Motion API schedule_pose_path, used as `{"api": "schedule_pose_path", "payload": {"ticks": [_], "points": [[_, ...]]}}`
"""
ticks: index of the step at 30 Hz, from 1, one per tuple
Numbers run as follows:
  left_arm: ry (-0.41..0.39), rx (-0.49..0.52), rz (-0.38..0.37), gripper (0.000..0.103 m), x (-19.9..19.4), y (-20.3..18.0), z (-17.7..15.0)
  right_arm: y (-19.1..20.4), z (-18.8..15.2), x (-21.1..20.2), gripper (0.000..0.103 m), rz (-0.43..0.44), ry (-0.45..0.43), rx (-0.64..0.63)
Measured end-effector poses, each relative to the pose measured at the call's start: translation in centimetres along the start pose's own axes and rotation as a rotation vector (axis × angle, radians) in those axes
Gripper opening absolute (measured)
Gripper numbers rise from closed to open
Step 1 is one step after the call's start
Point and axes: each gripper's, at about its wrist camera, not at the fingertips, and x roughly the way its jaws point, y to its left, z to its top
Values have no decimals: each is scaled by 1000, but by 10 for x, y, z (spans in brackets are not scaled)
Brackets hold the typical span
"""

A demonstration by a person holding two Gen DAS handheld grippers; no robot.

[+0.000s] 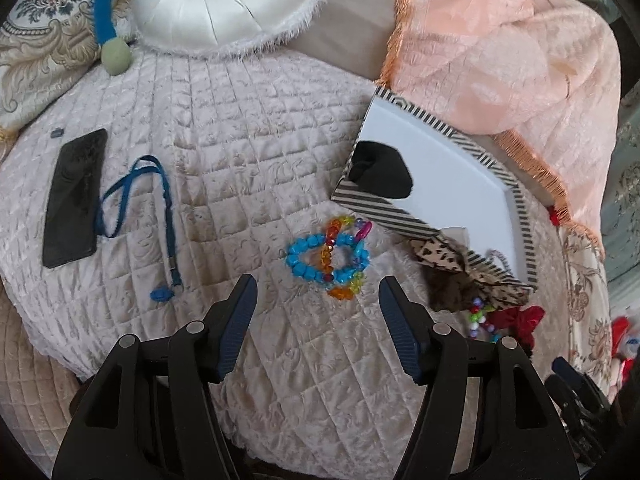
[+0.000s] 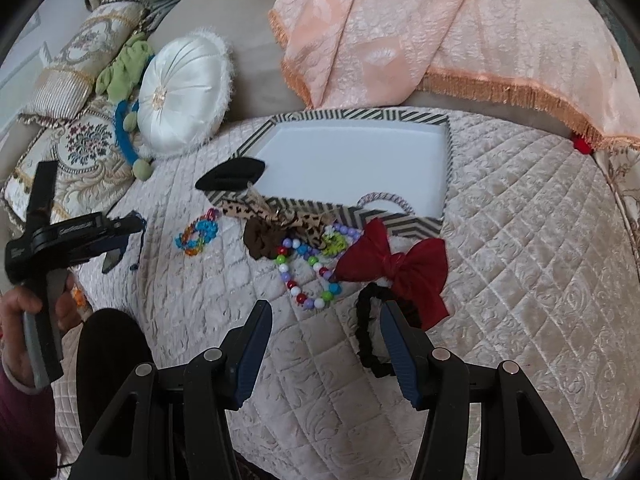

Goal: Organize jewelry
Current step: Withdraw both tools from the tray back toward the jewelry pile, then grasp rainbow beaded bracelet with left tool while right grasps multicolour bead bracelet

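Quilted bedspread (image 1: 240, 120), blue bead bracelet (image 1: 326, 258) lying flat, both grippers' fingers (image 1: 240, 312) spread, empty.

**What I count on the bed**

I see two bead bracelets (image 1: 326, 258) stacked together, one multicoloured bead necklace (image 2: 310, 270), one striped box (image 2: 400, 125), one red bow (image 2: 400, 270), one leopard bow (image 2: 280, 212), two scrunchies: brown (image 2: 262, 240), black (image 2: 370, 332), one phone (image 1: 74, 196).

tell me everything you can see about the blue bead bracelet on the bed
The turquoise chunky-bead bracelet looks like glossy plastic, strung in a closed loop and lying flat on the quilted cream bedspread. A translucent rainbow bead bracelet of orange, yellow and purple beads lies tangled across it. It sits just ahead of the open left gripper, untouched, near the striped box.
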Motion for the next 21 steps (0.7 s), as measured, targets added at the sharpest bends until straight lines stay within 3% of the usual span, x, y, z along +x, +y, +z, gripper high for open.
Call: {"api": "schedule_pose_path", "payload": {"ticks": [6, 9, 13, 21], "points": [[36, 4, 5, 63, 29, -1, 10, 4, -1, 10, 54, 19, 20, -14], [60, -7, 3, 53, 41, -2, 16, 5, -2, 18, 54, 43, 30, -16], [82, 6, 21, 51, 54, -5, 20, 5, -2, 29, 54, 68, 27, -12], [117, 28, 18, 38, 70, -12, 25, 35, 10, 66, 39, 89, 58, -134]]}}
